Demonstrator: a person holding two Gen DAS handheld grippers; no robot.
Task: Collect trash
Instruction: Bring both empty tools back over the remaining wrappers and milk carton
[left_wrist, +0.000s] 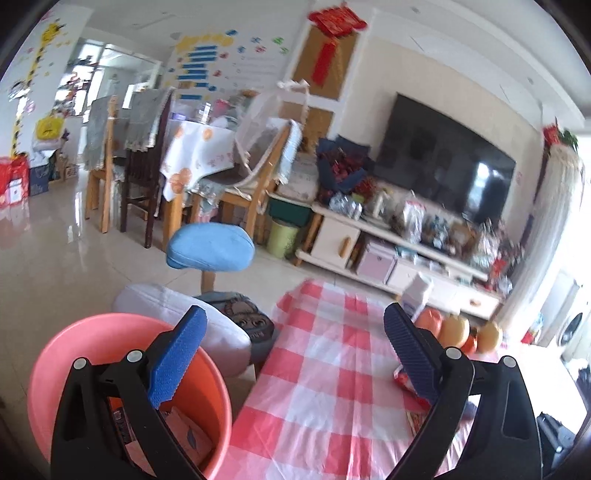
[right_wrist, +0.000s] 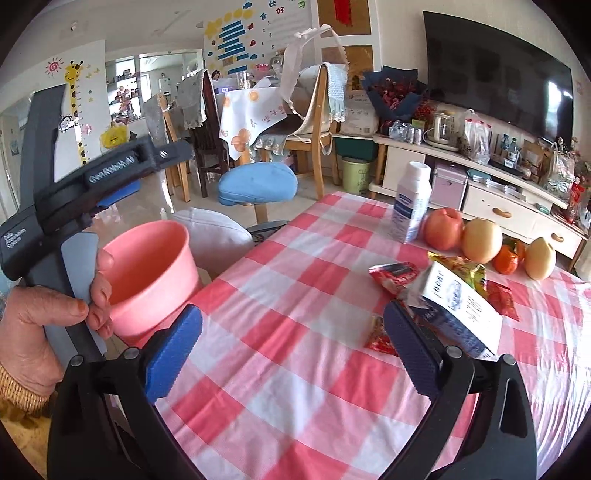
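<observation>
With both the left gripper (left_wrist: 291, 354) and right gripper (right_wrist: 291, 350) spread empty, a careless reach for the milk carton (right_wrist: 458, 310) could topple the white bottle (right_wrist: 412, 203).

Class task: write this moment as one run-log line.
left gripper: open, empty | right gripper: open, empty | bucket: beside table | carton: on table

A pink plastic bucket (right_wrist: 155, 273) is seen upright beside the left edge of the checked table; flat orange and tan packaging (left_wrist: 184, 432) lies inside it. On the cloth, a blue-and-white carton (right_wrist: 458, 306) lies tilted on its side, with a crumpled red wrapper (right_wrist: 393, 273) just beside it, a yellow wrapper (right_wrist: 461, 267) behind it, and further red wrappers (right_wrist: 500, 297) partly hidden around it.
</observation>
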